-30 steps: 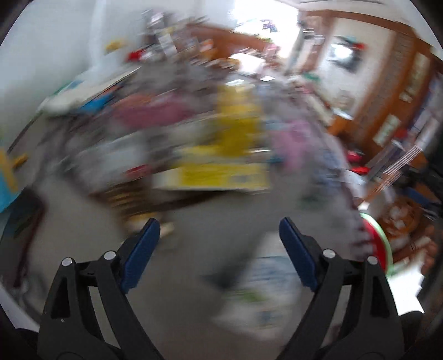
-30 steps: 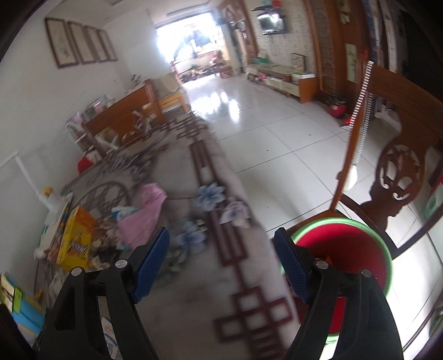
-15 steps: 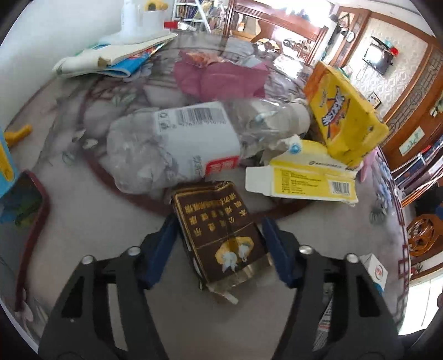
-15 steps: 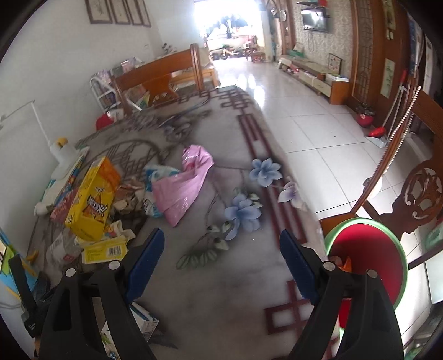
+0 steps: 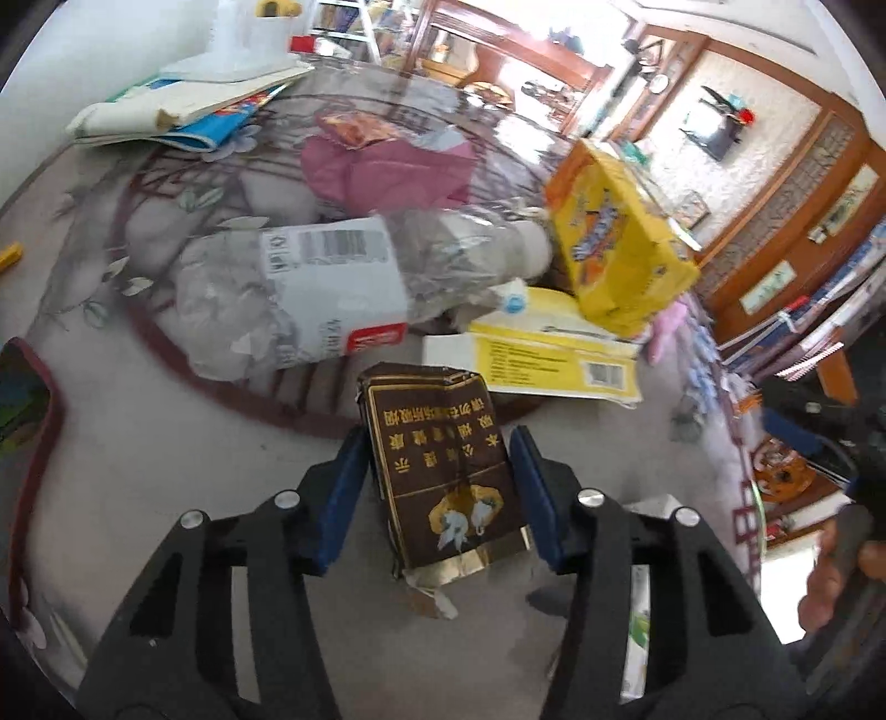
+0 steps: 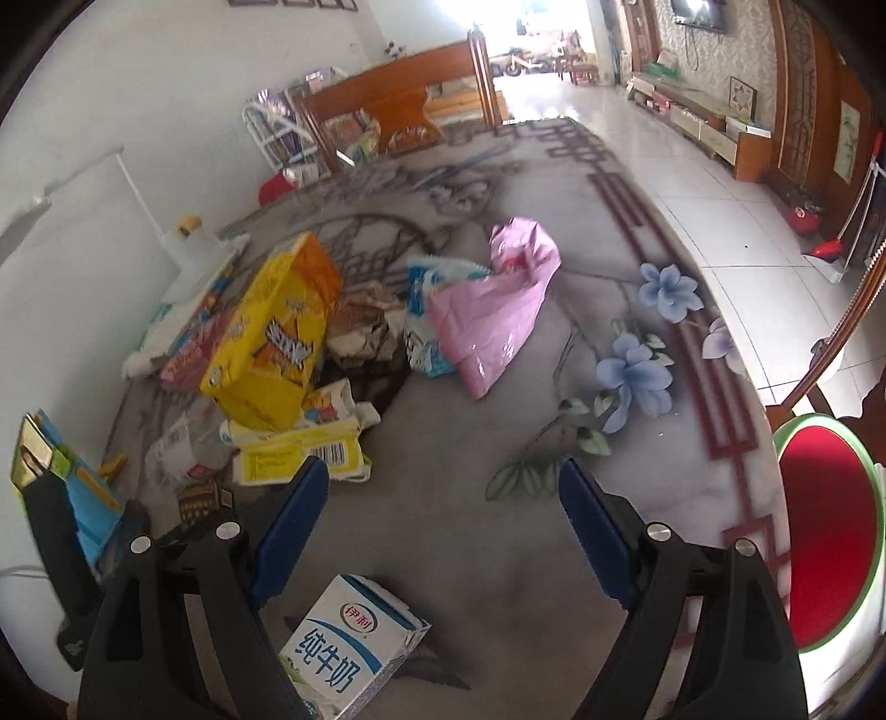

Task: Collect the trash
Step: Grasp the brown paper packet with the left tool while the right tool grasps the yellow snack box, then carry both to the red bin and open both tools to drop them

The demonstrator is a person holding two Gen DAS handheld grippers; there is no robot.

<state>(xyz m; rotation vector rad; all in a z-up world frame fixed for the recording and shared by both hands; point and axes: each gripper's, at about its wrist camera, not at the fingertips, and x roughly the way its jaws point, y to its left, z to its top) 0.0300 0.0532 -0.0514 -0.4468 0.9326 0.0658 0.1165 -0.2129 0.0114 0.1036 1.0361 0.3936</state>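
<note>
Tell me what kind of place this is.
Most likely a home's living room: a wall TV over a low cabinet, a tiled floor, and a table strewn with household packaging.

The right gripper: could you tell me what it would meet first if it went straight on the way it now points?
Probably bare tablecloth: the right gripper is open with nothing between its jaws. The milk carton lies nearer, below that line.

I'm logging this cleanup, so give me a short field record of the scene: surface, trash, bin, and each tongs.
surface: patterned tablecloth
trash pile: yellow box, crushed bottle, pink bag
left tongs: have just been closing around brown packet; contact unclear
right tongs: open, above milk carton
bin: red bin, beyond table edge
</note>
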